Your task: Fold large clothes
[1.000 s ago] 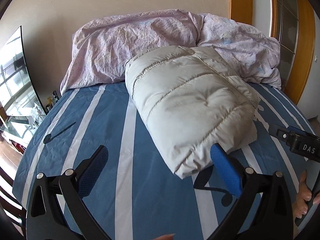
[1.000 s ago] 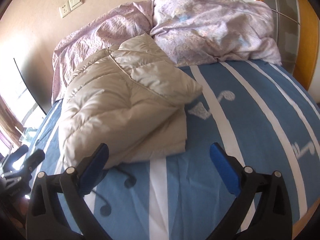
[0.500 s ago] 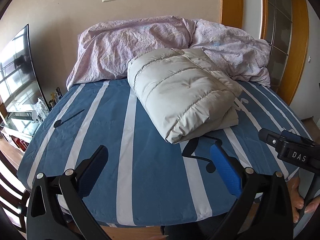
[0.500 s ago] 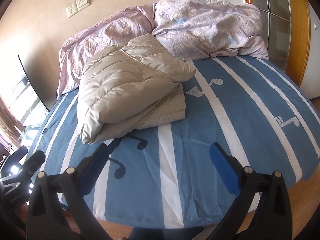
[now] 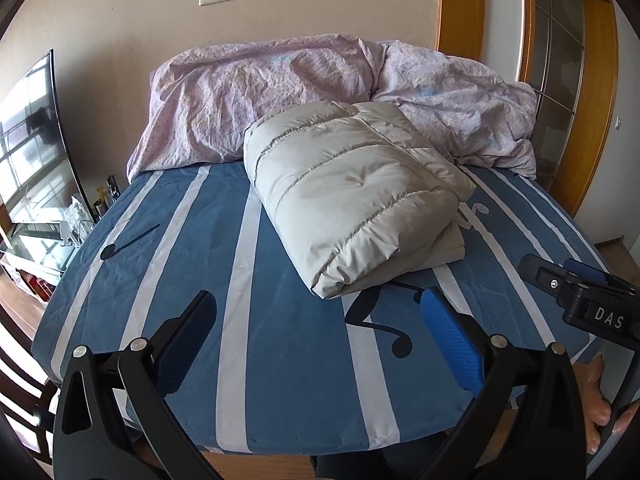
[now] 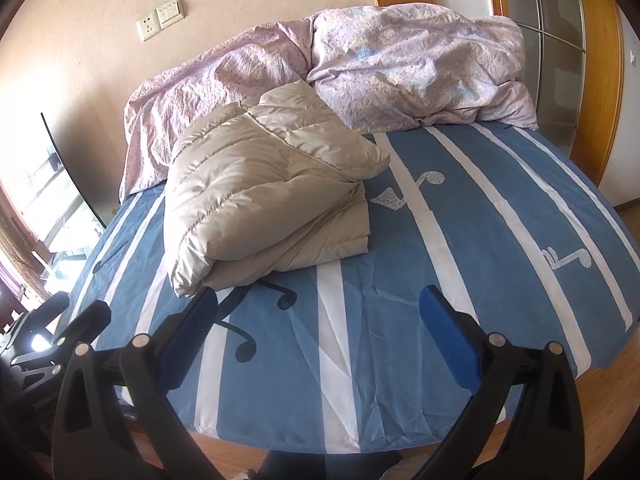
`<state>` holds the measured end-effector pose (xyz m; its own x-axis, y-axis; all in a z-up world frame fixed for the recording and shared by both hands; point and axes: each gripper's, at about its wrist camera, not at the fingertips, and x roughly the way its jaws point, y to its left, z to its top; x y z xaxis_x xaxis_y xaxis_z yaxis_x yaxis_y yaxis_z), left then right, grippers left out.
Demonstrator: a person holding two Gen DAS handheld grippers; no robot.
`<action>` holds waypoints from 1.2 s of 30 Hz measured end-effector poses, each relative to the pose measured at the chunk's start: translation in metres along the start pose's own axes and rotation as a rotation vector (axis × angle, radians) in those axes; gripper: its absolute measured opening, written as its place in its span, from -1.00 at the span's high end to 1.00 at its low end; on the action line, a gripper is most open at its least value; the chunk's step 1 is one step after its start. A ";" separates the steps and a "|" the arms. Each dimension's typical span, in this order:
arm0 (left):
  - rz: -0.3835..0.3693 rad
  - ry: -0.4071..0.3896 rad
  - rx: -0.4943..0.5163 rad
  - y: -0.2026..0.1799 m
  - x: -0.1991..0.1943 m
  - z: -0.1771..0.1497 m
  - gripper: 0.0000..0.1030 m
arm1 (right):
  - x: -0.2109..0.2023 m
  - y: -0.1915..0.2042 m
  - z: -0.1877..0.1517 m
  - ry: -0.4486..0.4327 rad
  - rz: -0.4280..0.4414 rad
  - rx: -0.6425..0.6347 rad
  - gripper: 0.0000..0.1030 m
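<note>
A beige quilted down jacket (image 5: 352,200) (image 6: 264,192) lies folded into a thick bundle on the blue-and-white striped bed (image 5: 240,280) (image 6: 440,280), its far end against the bedding. My left gripper (image 5: 316,340) hovers open over the bed's near edge, well short of the jacket, nothing between its blue pads. My right gripper (image 6: 320,332) is open too, back from the jacket over the near edge. In the left wrist view the right gripper's black body (image 5: 580,300) shows at the right edge, with a hand (image 5: 600,412) below it.
A crumpled lilac duvet (image 5: 320,92) (image 6: 380,68) is piled at the head of the bed against the wall. A television (image 5: 28,148) and a low stand sit to the left. A wooden-framed glass door (image 5: 560,80) stands to the right. Wood floor (image 6: 600,400) borders the bed.
Both grippers have pulled back from the folded jacket toward the bed's near edge, so the jacket looks smaller and farther. The jacket stays folded and still. Both stay open.
</note>
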<state>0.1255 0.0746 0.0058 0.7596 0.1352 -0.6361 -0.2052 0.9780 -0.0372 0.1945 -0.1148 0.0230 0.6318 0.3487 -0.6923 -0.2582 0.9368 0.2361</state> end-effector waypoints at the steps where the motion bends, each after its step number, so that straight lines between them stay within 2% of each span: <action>1: -0.001 0.000 0.000 -0.001 -0.001 0.001 -0.97 | -0.001 -0.001 0.001 0.000 0.007 0.004 -0.95; 15: -0.047 0.022 -0.048 0.000 0.001 0.005 -0.97 | -0.003 -0.005 0.004 0.007 0.043 0.025 -0.95; 36: -0.069 0.039 -0.073 0.003 0.007 0.004 -0.97 | -0.004 -0.005 0.005 0.007 0.046 0.026 -0.95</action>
<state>0.1324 0.0791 0.0046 0.7495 0.0603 -0.6593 -0.1988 0.9704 -0.1373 0.1966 -0.1208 0.0276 0.6144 0.3911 -0.6852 -0.2676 0.9203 0.2854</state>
